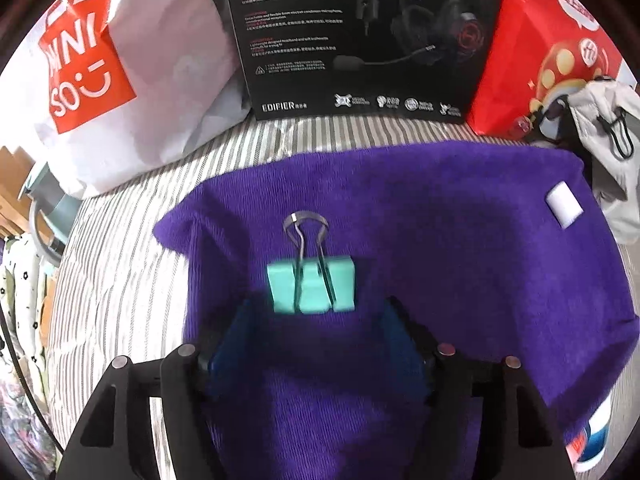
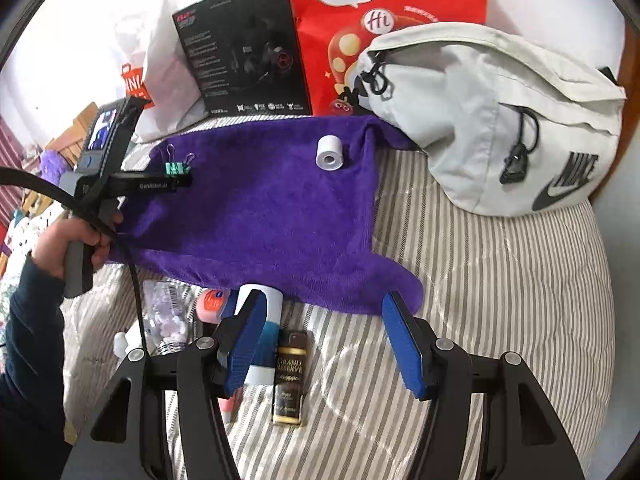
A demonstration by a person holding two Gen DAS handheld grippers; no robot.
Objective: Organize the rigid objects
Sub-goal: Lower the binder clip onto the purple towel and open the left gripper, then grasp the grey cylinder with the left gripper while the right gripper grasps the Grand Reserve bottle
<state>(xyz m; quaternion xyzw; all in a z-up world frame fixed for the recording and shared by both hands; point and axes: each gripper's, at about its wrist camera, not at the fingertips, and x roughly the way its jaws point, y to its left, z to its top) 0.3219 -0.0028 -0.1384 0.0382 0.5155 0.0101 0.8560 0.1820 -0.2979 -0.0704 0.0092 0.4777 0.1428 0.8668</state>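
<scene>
Left gripper (image 1: 316,312) jaws apart, flanking mint binder clip (image 1: 311,286) on purple towel (image 1: 440,240); handles pointing away; right gripper (image 2: 324,340) open, farther.

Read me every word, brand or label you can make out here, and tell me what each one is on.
"MINISO": white shopping bag
"EDIFIER": black headset box
"HECATE": same box, top edge
"Hi": red bag; its Chinese text is unreadable
"NIKE": grey bag
"GRAND RESERVE": small dark pack
Box fine print: too small.
</scene>
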